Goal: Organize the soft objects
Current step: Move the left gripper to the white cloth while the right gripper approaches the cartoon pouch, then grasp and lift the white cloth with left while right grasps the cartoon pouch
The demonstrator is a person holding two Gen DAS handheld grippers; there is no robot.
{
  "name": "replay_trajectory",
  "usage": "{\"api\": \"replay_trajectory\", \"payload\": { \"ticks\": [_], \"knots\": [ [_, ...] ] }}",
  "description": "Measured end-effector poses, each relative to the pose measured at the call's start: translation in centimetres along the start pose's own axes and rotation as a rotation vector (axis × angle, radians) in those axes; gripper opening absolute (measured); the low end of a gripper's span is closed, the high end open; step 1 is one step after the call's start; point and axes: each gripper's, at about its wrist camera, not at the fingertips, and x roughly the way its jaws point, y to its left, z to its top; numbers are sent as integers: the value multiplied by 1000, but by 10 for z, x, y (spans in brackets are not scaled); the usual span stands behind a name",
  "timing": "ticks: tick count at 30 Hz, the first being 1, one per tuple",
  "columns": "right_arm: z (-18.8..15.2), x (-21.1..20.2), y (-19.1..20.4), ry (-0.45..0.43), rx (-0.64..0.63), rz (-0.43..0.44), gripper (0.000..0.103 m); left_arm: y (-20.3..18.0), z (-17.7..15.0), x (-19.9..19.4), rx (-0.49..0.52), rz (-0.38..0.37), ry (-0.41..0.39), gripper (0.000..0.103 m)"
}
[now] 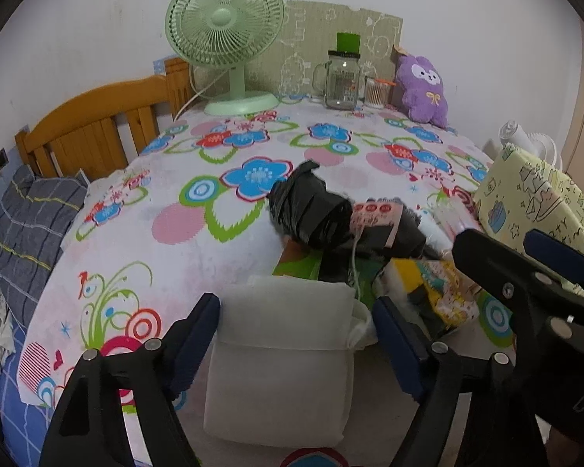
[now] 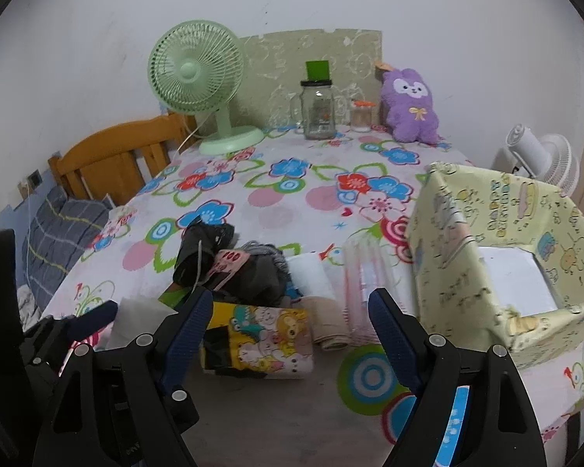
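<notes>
Worktop [image 1: 167, 233], floral cover: white folded pad [image 1: 280, 366] between left tongs [image 1: 296, 334], jaws wide, not yet gripped. Right tongs [image 2: 292, 330] open above cartoon-print pack [image 2: 259, 344]. Black bundle [image 2: 202, 253], pink-striped cloth [image 2: 360, 292] unsorted. Yellow bin [image 2: 459, 268] nearly empty; most sorting left.

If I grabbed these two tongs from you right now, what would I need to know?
Left tongs: open, straddling the white folded cloth pad, not pinching it.
Right tongs: open, empty, over the yellow cartoon-print bundle.
The black plastic-wrapped roll, the beige folded cloth and other soft pieces lie heaped on the flowered tablecloth.
The pale yellow patterned fabric box stands right of the heap, holding something white.
Left: the whole heap still needs sorting.
</notes>
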Motion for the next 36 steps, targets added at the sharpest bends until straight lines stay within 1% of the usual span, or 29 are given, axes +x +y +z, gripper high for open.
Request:
{"api": "replay_trajectory", "payload": {
  "ticks": [10,19,20,23,24,28,31,36],
  "knots": [
    [-6,21,13,86,-17,34,85,7,-8,6,-25,-30,20,67],
    [-12,45,15,175,3,41,84,7,-8,9,-25,-35,25,61],
    [-12,45,15,178,7,47,81,6,-8,10,-20,-33,25,60],
    [-12,45,15,176,6,43,77,4,-7,10,-14,-30,27,57],
    [-12,45,15,176,7,46,74,3,-6,10,-9,-28,29,55],
    [-11,42,15,169,5,44,71,0,-4,8,0,-28,30,51],
    [-9,38,15,159,3,41,70,-1,-2,6,-1,-36,36,47],
    [-4,29,15,136,-4,40,70,-5,3,-2,1,-38,21,44]
  ]
}}
